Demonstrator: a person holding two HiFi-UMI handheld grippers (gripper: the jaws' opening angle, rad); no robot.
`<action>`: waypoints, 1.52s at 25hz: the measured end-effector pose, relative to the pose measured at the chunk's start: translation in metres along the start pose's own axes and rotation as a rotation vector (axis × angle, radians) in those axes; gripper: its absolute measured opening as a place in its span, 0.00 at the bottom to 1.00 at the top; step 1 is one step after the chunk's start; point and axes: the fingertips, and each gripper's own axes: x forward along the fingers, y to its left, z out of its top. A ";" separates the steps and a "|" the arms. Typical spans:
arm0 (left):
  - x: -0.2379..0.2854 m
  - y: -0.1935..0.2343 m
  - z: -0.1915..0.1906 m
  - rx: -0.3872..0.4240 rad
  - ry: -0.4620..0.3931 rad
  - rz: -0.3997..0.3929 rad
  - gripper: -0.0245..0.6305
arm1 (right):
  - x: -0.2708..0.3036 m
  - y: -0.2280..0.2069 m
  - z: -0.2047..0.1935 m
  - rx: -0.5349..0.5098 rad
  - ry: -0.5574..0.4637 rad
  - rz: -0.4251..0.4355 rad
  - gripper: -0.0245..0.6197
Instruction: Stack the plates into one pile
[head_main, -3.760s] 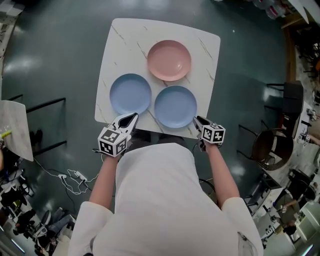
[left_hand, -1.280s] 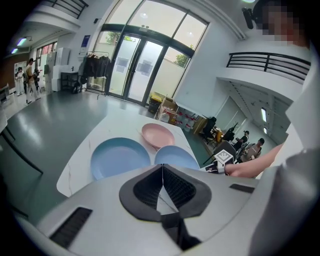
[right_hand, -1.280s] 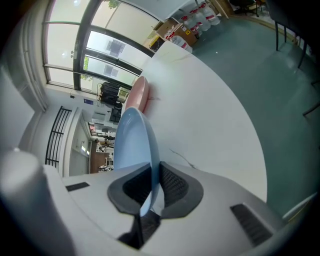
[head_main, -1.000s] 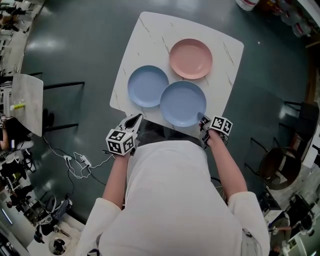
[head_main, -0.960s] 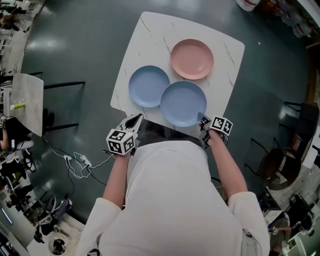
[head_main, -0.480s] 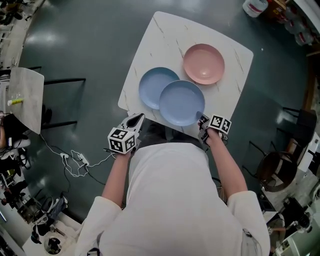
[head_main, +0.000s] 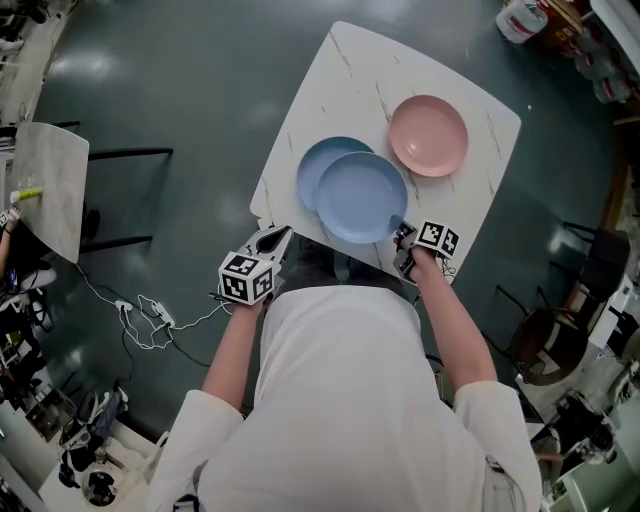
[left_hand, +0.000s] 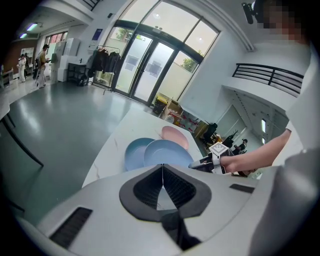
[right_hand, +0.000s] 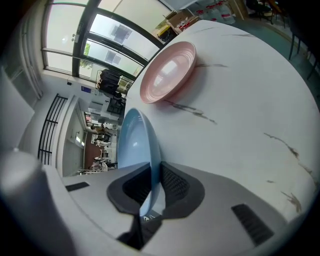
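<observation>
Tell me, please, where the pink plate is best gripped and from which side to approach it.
Grip the pink plate by its thin rim at the edge nearest the person, coming in low over the bare table. It lies flat, hollow side up, and its rim flares off the tabletop, so one tool jaw could probably slip under.

Head view: high overhead, steeply down on desk (head_main: 350, 80). Left gripper view: low, off desk's edge, facing across. Right gripper view: skims desktop, close. All share pink plate (head_main: 428, 135).
</observation>
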 end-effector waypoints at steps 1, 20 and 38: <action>-0.001 0.004 0.000 -0.005 0.002 0.001 0.06 | 0.004 0.003 0.001 0.004 0.001 -0.004 0.11; -0.009 0.060 0.018 -0.004 0.058 -0.024 0.06 | 0.061 0.038 0.009 -0.002 0.006 -0.081 0.12; 0.035 0.059 0.034 0.016 0.076 -0.140 0.06 | 0.018 0.064 0.009 -0.222 -0.041 -0.106 0.27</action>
